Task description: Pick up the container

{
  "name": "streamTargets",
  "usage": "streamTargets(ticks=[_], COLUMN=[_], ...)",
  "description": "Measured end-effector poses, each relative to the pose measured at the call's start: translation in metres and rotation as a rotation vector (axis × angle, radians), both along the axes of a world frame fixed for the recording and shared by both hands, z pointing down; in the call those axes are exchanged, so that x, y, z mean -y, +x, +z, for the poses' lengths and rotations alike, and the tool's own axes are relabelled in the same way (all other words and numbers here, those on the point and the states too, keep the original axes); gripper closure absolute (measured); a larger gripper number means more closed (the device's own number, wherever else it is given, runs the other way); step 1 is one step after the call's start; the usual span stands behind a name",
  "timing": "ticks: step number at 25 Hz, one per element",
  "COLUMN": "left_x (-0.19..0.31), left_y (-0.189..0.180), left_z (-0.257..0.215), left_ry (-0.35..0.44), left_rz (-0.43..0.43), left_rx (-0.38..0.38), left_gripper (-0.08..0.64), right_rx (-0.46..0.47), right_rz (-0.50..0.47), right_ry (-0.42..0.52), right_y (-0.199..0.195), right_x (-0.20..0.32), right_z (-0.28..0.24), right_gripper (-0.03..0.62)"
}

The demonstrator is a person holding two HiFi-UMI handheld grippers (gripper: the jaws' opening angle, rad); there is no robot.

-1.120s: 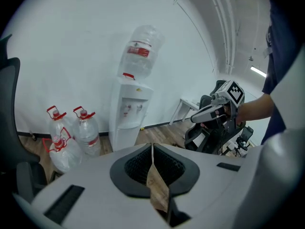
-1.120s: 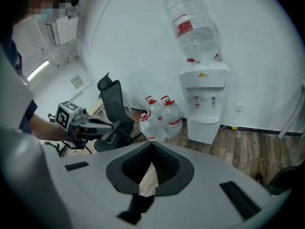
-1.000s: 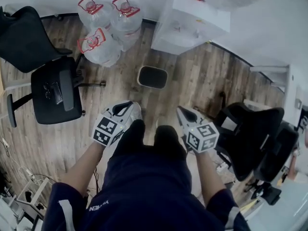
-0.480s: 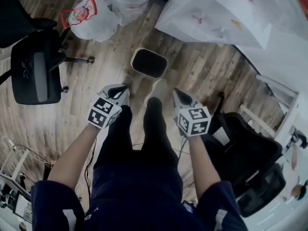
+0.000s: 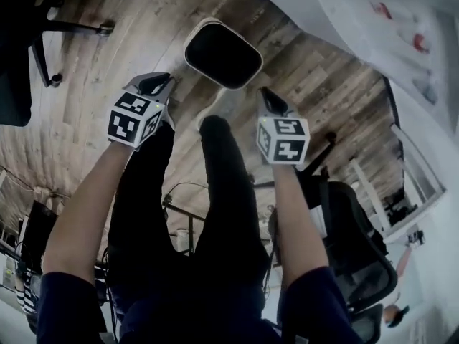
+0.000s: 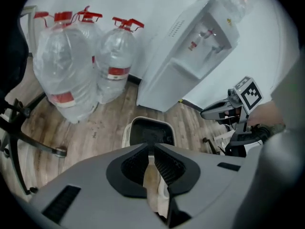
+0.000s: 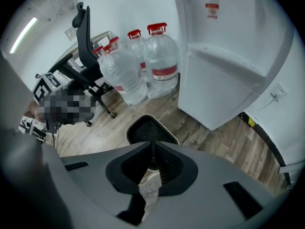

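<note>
The container (image 5: 222,54) is a small cream bin with a black liner, standing on the wooden floor just ahead of the person's legs. My left gripper (image 5: 159,84) is held above the floor short of the bin's left side, shut and empty. My right gripper (image 5: 266,96) hangs short of its right side, also shut with nothing in it. In the left gripper view the container (image 6: 148,129) lies straight beyond the closed tips of the left gripper (image 6: 152,149). The right gripper view shows the container (image 7: 148,127) just past the right gripper (image 7: 152,148).
Several large water bottles (image 6: 108,66) stand left of a white water dispenser (image 6: 190,51) behind the bin. The dispenser (image 7: 224,70) rises close on the right. A black office chair (image 5: 358,242) is at the right, and a chair base (image 6: 28,137) at the left.
The person has walked forward, so the bin sits closer and higher in the head view. Both grippers have come up to either side of it. Bottles and left chair slid out of the head view.
</note>
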State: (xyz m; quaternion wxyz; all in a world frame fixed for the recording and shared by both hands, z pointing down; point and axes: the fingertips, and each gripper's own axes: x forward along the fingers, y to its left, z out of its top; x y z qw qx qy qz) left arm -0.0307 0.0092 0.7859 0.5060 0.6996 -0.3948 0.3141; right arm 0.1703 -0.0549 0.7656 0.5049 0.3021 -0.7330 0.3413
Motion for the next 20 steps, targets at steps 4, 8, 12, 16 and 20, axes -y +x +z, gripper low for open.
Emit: streamTargets(ticks=[4, 8, 12, 16, 20], left_x=[0.005, 0.010, 0.018, 0.017, 0.011], left_y=[0.001, 0.005, 0.012, 0.018, 0.024], left_z=[0.069, 0.123, 0.167, 0.203, 0.228], left_ry=[-0.011, -0.044, -0.080, -0.151, -0.190], left_rz=[0.012, -0.016, -0.060, -0.125, -0.140], left_rx=[0.040, 0.054, 0.040, 0.018, 0.002], left_gripper=[0.499, 0.417, 0.354, 0.341, 0.341], right_rx=[-0.062, -0.106, -0.149, -0.161, -0.172], right_rz=[-0.047, -0.065, -0.125, -0.164, -0.211], right_ry=[0.002, -0.006, 0.004, -0.048, -0.073], right_y=[0.011, 0.022, 0.029, 0.034, 0.038], right_x=[0.011, 0.025, 0.041, 0.040, 0.030], right_z=[0.074, 0.130, 0.174, 0.216, 0.243], right_gripper=[0.501, 0.445, 0.417, 0.417, 0.426])
